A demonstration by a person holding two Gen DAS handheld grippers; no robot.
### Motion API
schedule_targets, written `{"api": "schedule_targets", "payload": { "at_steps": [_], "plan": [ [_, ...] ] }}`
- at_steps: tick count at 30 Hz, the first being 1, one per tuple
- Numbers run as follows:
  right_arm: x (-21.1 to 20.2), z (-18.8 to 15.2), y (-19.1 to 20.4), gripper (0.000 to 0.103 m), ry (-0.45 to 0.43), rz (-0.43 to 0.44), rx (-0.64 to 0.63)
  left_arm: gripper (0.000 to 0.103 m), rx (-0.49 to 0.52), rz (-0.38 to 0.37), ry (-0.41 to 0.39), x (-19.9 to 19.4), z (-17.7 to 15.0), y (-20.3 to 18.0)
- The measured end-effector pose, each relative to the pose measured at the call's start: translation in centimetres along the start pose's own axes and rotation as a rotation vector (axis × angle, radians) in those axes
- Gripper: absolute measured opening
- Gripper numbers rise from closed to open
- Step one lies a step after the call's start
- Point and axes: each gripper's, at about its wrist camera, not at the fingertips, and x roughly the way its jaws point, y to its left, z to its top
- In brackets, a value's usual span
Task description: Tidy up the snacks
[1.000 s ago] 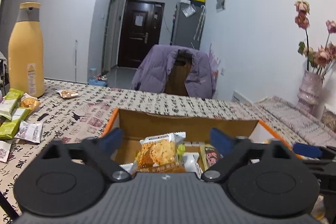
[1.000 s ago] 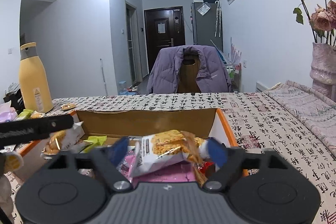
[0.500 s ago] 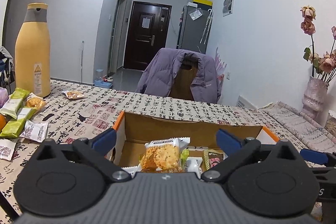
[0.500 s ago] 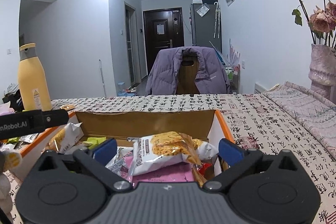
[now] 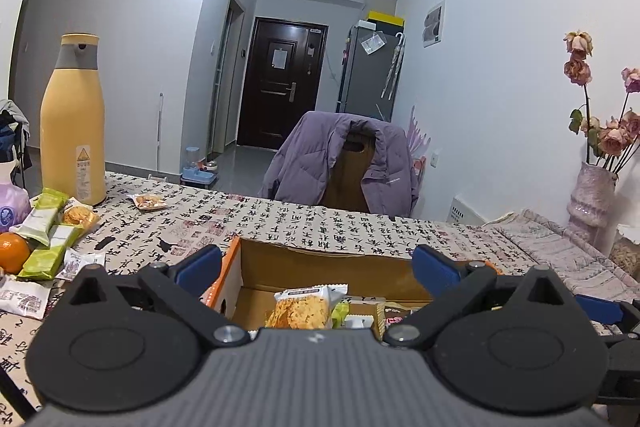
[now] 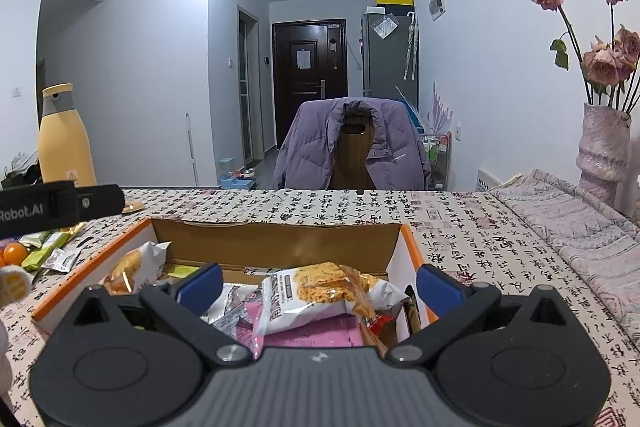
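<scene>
Left wrist view: left gripper (image 5: pixel 316 265) level over cardboard box (image 5: pixel 320 261), jaws wide apart, empty; right gripper (image 6: pixel 318 281) likewise, cracker packet (image 6: pixel 324 293) lying in box.

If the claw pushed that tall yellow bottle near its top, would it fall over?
Probably, yes. The yellow bottle stands upright, tall and narrow, so a high push would likely tip it. Being round, it might then roll along the tablecloth. How full or heavy it is cannot be seen.
</scene>
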Motion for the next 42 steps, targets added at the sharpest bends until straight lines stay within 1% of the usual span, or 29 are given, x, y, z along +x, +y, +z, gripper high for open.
{"api": "schedule_targets", "payload": {
  "at_steps": [10, 14, 20, 24, 32, 36, 42],
  "plan": [
    [-3.7, -1.2, -0.1, 0.103, 0.015, 0.011, -0.003, 0.103, 0.000, -0.009, 0.012, -3.4, -0.6, 0.6],
    [-5.3, -2.3, 0.0, 0.103, 0.023, 0.023, -0.003, 0.103, -0.009, -0.015, 0.027, -4.8, -1.4, 0.7],
    [-7.3, -3.7, 0.1, 0.103, 0.041, 0.034, -0.012, 0.103, 0.004, -0.025, 0.049, -6.5, -2.9, 0.8],
    [-8.1, -4.6, -0.1, 0.103, 0.055, 0.031, -0.013, 0.103, -0.011, -0.031, 0.082, -7.3, -4.4, 1.2],
    [-9.1, -6.7, -0.5, 0.103, 0.110, 0.025, -0.013, 0.103, 0.009, -0.024, 0.156, -7.7, -7.1, 2.2],
    [-9.1, -7.8, -0.4, 0.103, 0.149, 0.026, -0.014, 0.103, 0.019, -0.023, 0.200, -7.7, -8.5, 2.8],
    [-8.9, -9.3, -0.4, 0.103, 0.214, 0.031, -0.005, 0.103, 0.049, -0.030, 0.236, -7.9, -9.9, 3.5]
  ]
}}
